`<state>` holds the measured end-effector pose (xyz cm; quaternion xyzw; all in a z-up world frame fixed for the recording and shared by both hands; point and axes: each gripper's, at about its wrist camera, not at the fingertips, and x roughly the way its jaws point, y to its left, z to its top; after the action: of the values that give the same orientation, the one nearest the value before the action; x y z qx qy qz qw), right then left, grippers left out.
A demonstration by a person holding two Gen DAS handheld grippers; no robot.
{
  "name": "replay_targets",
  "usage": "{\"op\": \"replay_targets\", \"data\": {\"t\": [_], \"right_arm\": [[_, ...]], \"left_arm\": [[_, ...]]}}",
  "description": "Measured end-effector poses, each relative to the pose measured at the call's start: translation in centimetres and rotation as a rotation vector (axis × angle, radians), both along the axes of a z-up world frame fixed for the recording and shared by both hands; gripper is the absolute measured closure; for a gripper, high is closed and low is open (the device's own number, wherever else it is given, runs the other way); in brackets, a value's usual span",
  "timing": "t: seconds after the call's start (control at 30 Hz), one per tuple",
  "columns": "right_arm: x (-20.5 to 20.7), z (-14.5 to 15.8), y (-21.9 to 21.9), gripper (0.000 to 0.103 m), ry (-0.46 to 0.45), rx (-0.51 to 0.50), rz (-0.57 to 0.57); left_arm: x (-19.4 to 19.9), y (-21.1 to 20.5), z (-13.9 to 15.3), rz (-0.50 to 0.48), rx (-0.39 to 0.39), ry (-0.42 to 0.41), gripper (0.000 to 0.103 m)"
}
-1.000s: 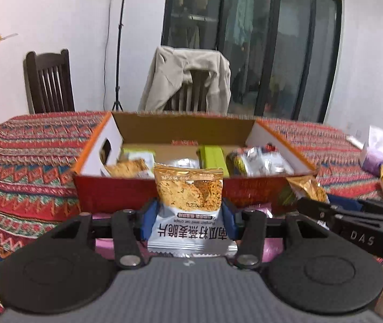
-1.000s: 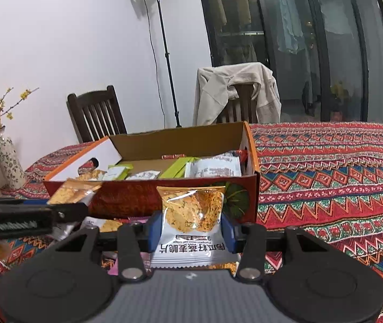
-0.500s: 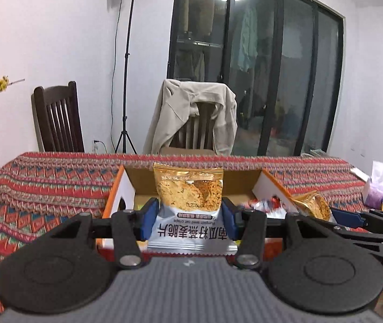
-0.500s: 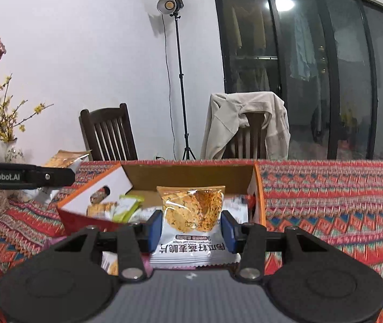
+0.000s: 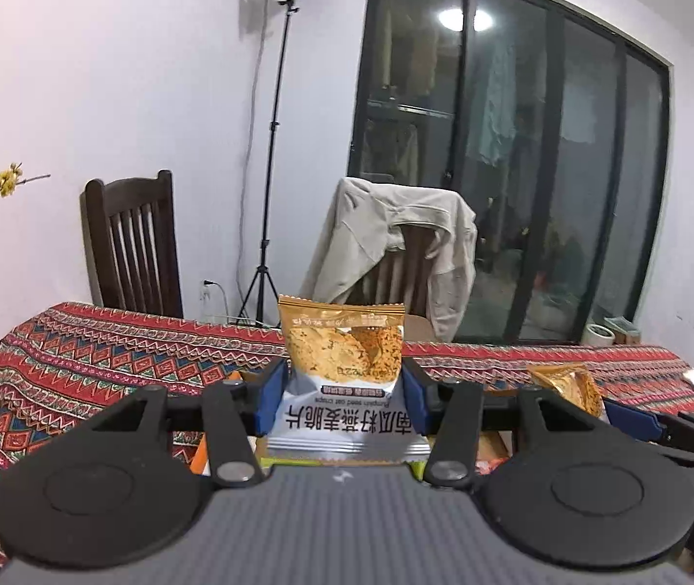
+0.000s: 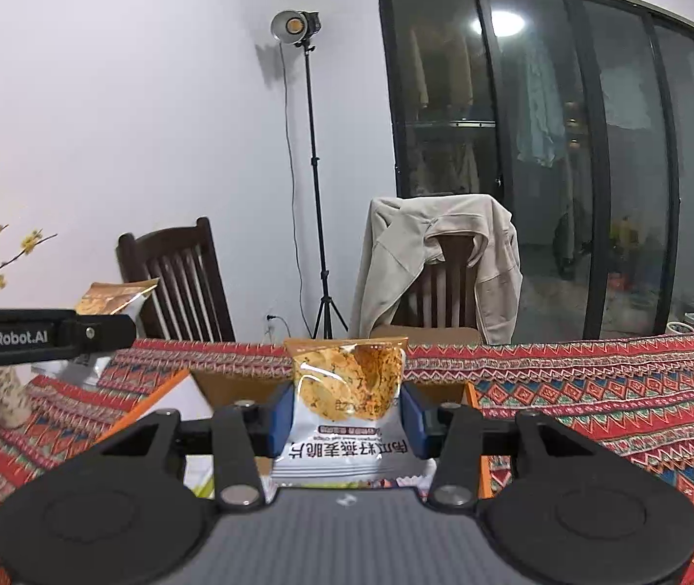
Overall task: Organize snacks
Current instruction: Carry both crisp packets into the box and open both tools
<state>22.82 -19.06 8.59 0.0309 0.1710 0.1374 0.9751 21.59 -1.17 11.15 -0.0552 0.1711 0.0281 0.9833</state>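
Behind the long table (image 5: 103,356) with its red patterned cloth stand two dark wooden chairs, one draped with a beige jacket (image 5: 395,243), a single light stand (image 5: 274,146) against the white wall, and dark glass doors. Each gripper is clamped on one snack packet, so two packets are in the air, both upright with the printed end downward, pinched at the sides between blue pads. The left gripper (image 5: 342,402) grips its packet (image 5: 342,365) raised above the cardboard box (image 5: 222,438), of which only an orange edge and a strip of flap show under the fingers; the right gripper (image 6: 344,421) grips a matching packet (image 6: 347,399) above the same box, whose open flaps and inner wall show below it. Holding the bags by their flat sides keeps them from folding, and lifting them clear of the box walls looks like preparation for lowering them in. A few other snacks can be glimpsed inside, too hidden to count.
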Motion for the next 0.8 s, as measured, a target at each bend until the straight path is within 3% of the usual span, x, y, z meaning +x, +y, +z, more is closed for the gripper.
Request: {"op": "replay_targets", "data": {"t": [0.23,0.4,0.8], "right_arm": [[1.3,-2.1,0.1,0.058,-0.029,0.015,-0.014],[2.4,-3.7,0.1,0.058,0.031,0.013,-0.002],[3.6,-5.7,-0.1,0.058,0.098,-0.003,0.004]], "left_arm": [[2.1,0.7,-3.6,0.019,-0.010,0.041,0.052],[2.8,0.9,-5.4,0.009,0.011,0.083,0.052],[3.5,1.3,-6.9,0.048,0.017,0.131,0.049]]}}
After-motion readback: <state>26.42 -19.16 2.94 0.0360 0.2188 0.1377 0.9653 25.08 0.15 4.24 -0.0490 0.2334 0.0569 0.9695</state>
